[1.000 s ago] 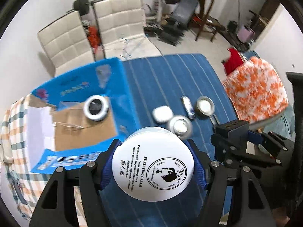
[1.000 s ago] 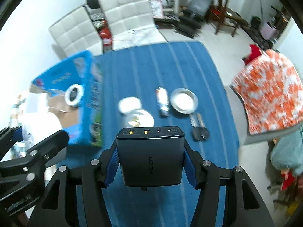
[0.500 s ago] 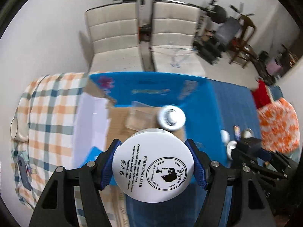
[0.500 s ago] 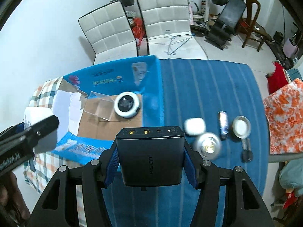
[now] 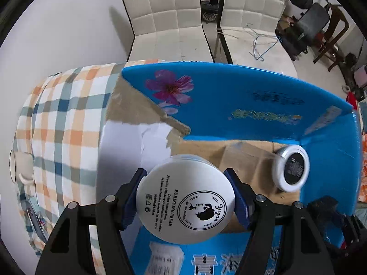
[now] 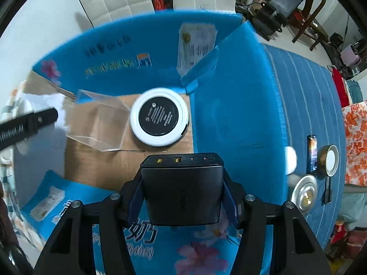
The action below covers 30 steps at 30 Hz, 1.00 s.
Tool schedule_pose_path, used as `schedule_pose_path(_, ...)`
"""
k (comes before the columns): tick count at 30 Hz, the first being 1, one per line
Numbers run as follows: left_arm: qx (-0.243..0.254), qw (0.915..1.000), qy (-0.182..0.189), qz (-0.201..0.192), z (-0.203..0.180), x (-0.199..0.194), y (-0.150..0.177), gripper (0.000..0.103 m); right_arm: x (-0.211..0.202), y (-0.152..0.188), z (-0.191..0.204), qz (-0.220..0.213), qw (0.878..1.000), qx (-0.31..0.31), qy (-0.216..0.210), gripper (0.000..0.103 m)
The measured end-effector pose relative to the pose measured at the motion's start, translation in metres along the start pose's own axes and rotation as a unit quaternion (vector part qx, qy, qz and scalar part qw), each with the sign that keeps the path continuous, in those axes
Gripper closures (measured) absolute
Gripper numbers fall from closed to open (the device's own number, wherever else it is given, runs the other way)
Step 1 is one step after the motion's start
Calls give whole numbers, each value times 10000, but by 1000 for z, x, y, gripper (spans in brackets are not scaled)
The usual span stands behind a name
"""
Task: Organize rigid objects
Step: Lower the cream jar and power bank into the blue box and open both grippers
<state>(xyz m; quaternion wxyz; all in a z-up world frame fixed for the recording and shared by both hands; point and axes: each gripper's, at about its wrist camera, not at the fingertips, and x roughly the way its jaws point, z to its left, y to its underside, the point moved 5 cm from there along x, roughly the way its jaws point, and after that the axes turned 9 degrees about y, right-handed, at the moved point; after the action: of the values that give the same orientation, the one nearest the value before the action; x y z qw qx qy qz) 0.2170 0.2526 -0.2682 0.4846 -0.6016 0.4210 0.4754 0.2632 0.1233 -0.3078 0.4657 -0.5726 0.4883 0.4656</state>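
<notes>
1. Hidden: the round white cream jar (image 5: 185, 199) is covering part of the open blue cardboard box's (image 5: 240, 105) brown floor; the print on the box walls is blurring.
2. Left gripper (image 5: 185, 200): jaws are clamping the jar above the box.
3. Right gripper (image 6: 182, 194): jaws are gripping a dark grey rectangular charger (image 6: 182, 188) over the box.
4. A white-rimmed black round disc (image 6: 159, 117) is lying inside the box.

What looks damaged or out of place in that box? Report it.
The blue box has a torn left flap: its blue print is ripped away, leaving bare brown card and white paper. Inside, a clear plastic sheet lies loose beside the round black-and-white disc. Nothing is spilled.
</notes>
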Motion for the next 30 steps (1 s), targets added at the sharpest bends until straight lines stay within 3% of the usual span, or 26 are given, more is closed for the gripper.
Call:
schedule_pose_path(7, 193, 9992, -165, 292, -3, 30, -9, 36, 20, -3, 12, 198, 9997, -80, 140, 41)
schedule_pose_path(21, -118, 9968, 362, 698, -1, 53, -7, 36, 55, -6, 13, 764, 9971, -46, -43, 41)
schedule_pose_path(30, -160, 9944, 458, 942, -2, 54, -7, 36, 71, -5, 17, 1052, 9944, -99, -44, 40)
